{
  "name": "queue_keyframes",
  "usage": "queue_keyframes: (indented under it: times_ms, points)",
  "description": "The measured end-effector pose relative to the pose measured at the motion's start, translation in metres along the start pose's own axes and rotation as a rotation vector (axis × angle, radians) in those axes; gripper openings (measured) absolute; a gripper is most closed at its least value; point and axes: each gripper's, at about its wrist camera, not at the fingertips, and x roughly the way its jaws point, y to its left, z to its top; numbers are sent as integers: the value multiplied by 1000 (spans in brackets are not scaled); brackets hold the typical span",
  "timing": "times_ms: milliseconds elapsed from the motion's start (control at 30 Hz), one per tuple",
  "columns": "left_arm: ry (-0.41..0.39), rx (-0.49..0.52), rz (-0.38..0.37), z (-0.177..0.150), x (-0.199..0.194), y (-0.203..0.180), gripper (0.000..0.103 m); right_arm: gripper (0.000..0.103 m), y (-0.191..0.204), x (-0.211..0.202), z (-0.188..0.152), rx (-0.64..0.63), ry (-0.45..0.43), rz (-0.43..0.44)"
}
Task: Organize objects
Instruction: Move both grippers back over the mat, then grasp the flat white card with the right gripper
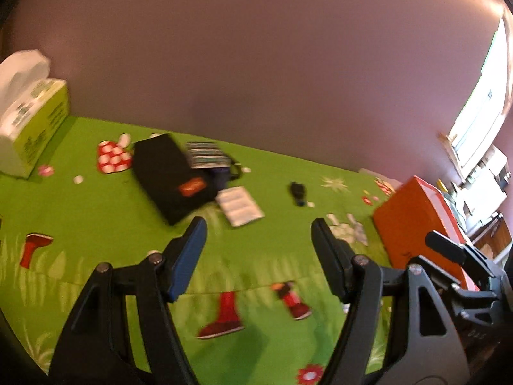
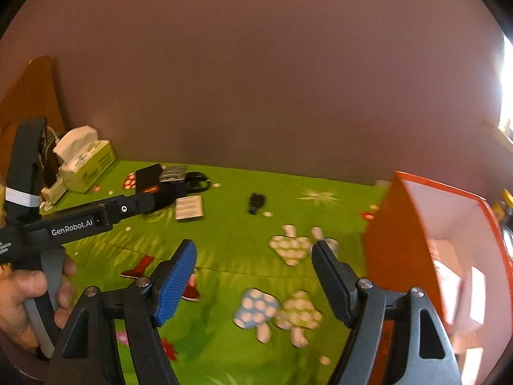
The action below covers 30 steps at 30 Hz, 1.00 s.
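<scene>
Both hand-held grippers agape, empty: left hand-held gripper (image 1: 258, 240), right hand-held gripper (image 2: 253, 263); black pouch (image 1: 170, 176) well beyond on desk (image 1: 96, 218), orange box (image 2: 433, 250) just right.

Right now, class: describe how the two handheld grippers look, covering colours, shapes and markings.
Each gripper, left and right, has black triangular linkage arms with silver pivot bolts, one ribbed blue pad and one black pad. The left gripper's black body reads "GenRobot.AI" in white, with a grey trigger handle and a white tape band.
</scene>
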Motion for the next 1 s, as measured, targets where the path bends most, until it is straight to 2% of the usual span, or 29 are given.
queue_keyframes:
  times_ms: [367, 567, 767, 867, 933, 1000]
  points:
    - [-18, -93, 63, 6, -11, 53, 71, 75, 54, 98, 15, -141, 116, 72]
    - [-28, -126, 87, 10, -14, 74, 71, 75, 69, 139, 25, -167, 160, 119]
    - [-14, -120, 104, 16, -10, 79, 71, 75, 74, 168, 30, -179, 199, 104]
    - [-14, -95, 118, 22, -9, 75, 71, 72, 65, 176, 30, -125, 211, 143]
    - [-11, -72, 130, 26, -6, 71, 71, 68, 65, 177, 31, -131, 203, 138]
    - [-9, -56, 141, 29, -3, 67, 71, 60, 67, 178, 33, -140, 194, 151]
